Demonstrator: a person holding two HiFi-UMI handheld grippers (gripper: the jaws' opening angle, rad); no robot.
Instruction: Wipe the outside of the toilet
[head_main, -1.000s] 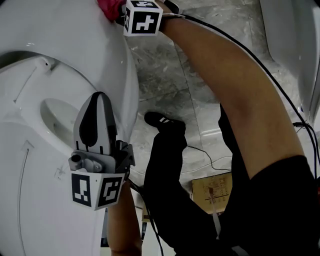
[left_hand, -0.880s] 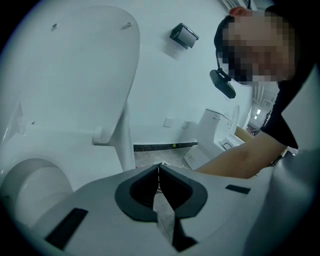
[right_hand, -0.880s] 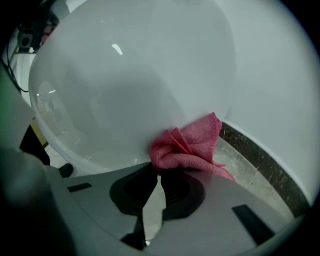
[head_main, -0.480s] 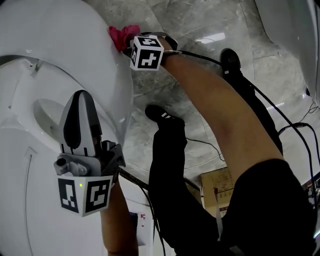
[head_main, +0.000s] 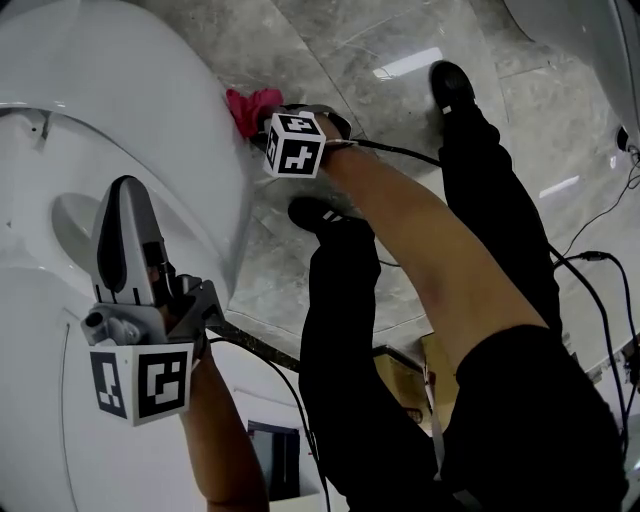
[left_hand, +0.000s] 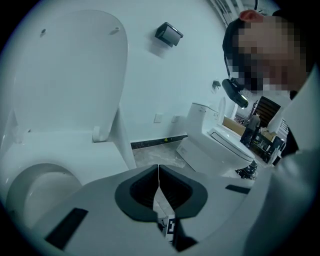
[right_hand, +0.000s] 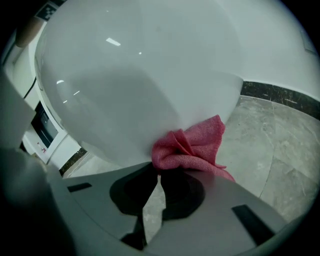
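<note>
A white toilet (head_main: 140, 110) fills the left of the head view; its rounded bowl (right_hand: 135, 85) fills the right gripper view. My right gripper (right_hand: 159, 175) is shut on a pink cloth (right_hand: 192, 147), which it presses against the bowl's lower outside. In the head view that cloth (head_main: 250, 108) shows at the bowl's side, just left of the right gripper's marker cube (head_main: 295, 143). My left gripper (head_main: 125, 245) hangs over the toilet seat (head_main: 60, 230), shut with nothing in it. The left gripper view shows its jaws (left_hand: 158, 167) closed together, the raised lid (left_hand: 65, 75) beyond.
The grey marbled floor (head_main: 390, 60) lies right of the toilet. The person's legs and black shoes (head_main: 320, 215) stand on it, with cables (head_main: 590, 260) trailing nearby. A second toilet (left_hand: 220, 145) stands across the room, below a wall paper holder (left_hand: 168, 34).
The right gripper and pink cloth have slid down and along the bowl's outside, towards me. The left gripper has drifted left and lower in view.
</note>
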